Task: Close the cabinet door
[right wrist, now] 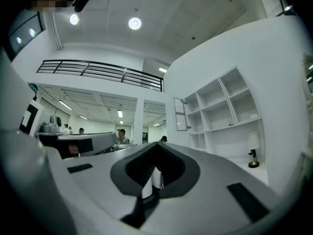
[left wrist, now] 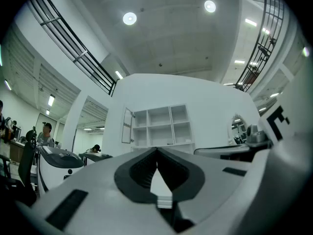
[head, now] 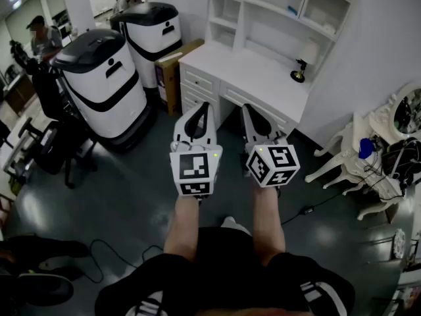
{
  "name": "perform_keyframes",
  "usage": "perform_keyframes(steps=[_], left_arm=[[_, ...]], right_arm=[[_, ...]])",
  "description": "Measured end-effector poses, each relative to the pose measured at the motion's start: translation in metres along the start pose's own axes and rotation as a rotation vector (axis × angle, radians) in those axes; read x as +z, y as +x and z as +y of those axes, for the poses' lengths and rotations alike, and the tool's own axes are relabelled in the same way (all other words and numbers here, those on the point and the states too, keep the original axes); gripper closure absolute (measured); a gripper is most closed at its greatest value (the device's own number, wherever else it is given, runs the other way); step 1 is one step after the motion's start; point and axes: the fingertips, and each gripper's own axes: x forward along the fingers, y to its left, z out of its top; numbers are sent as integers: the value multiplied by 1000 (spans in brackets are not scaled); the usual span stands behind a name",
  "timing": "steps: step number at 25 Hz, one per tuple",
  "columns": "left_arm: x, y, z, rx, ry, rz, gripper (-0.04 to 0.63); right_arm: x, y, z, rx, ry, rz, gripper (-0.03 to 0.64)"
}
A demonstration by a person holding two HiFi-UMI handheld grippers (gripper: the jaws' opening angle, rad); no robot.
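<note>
A white shelf cabinet (head: 276, 5) stands on a white desk (head: 250, 68) ahead of me. Its narrow glazed door (left wrist: 127, 125) hangs open at the upper left of the shelves and also shows in the right gripper view (right wrist: 180, 114). My left gripper (head: 200, 108) and right gripper (head: 251, 112) are held side by side in front of the desk, well short of the cabinet and pointing at it. The left gripper (left wrist: 156, 150) is shut with nothing between its jaws. The right gripper (right wrist: 157, 145) is likewise shut and empty.
Two large white robots (head: 105, 84) (head: 154, 35) and a cardboard box (head: 172, 71) stand left of the desk. A small lamp (head: 304, 61) sits on the desktop. White chairs (head: 342, 153) are at the right, a black office chair (head: 52, 137) and people (head: 43, 35) at the left.
</note>
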Motion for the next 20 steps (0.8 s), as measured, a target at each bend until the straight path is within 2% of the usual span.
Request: perform_keyframes(steps=[9,15,20], left_arm=[[-17,8,24,11,-24,30,583],[-25,10,40,32,-55,36,583],[-44,8,40,25,-76,78,583]], right_arm=[[-8,21,8,30,42,-8,598],[-20,29,15,49,32,29,598],[-42,24,14,36,47,78,598]])
